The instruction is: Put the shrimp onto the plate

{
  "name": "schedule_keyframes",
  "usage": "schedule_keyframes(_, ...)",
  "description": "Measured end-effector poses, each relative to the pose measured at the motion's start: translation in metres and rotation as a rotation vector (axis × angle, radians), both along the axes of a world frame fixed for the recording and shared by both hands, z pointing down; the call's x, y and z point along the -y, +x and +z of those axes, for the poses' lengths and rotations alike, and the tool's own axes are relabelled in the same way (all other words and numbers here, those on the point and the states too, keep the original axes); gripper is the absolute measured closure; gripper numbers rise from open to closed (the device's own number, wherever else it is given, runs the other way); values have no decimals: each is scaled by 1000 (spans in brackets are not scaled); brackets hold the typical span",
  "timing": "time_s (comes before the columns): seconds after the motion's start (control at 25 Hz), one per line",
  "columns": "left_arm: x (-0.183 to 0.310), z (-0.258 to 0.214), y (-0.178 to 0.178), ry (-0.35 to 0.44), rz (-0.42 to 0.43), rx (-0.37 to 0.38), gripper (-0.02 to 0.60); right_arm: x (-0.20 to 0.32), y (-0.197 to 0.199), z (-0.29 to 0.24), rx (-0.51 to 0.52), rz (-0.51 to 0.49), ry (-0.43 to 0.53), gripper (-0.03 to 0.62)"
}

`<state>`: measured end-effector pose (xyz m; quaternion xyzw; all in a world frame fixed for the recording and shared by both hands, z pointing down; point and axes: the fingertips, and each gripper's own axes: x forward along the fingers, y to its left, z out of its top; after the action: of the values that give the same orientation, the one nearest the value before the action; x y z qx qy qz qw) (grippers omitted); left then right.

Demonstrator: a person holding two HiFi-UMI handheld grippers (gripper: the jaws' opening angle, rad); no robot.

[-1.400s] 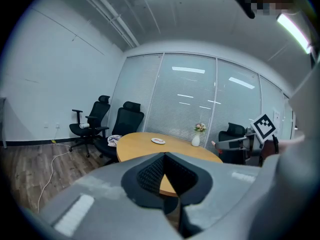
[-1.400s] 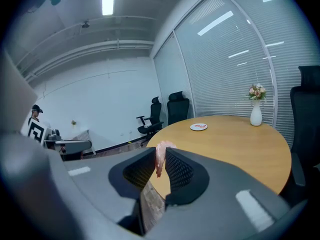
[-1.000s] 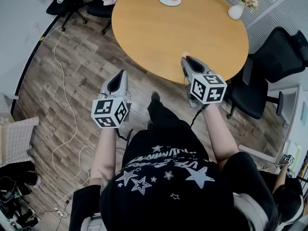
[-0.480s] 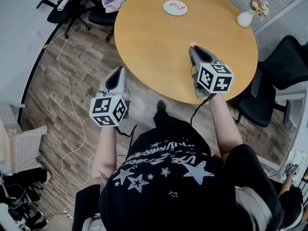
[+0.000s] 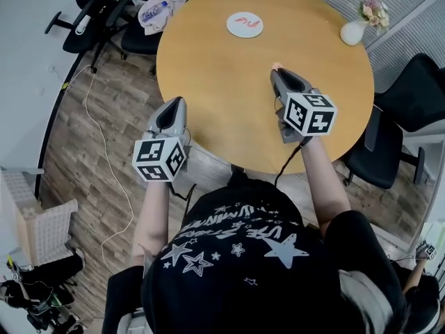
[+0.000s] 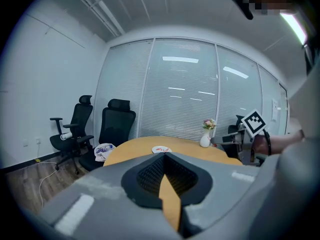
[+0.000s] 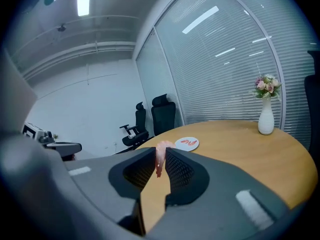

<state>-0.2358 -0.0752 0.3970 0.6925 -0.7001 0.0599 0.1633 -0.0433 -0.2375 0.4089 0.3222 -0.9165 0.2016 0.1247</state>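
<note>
Steadily carry the shrimp (image 7: 160,159) pinched in the right gripper (image 5: 277,71) to the plate (image 5: 233,21) at eleven o'clock; leave the empty left gripper (image 5: 176,103) closed.

Wearer: black short-sleeved T-shirt (image 5: 250,256) with white star print and lettering; grey plastic left gripper (image 5: 172,106) and right gripper (image 5: 277,73), each with a black-and-white marker cube behind the jaws; black cable (image 5: 288,160) under the right cube.
</note>
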Motion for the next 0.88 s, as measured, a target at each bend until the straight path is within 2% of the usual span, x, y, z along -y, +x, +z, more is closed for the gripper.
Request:
schedule_keyframes(0.4,59,-1,-17,-12,31,31,580,55,-19,-5,14,-8,7,530)
schedule_keyframes(0.68,101,10,-34,-26,101,21,580,90,-42,13,-27,15,-20,529)
schedule_keyframes(0.88,144,24,-53,-44,192,-2,580,115,-65,26,-65,63,-36,529)
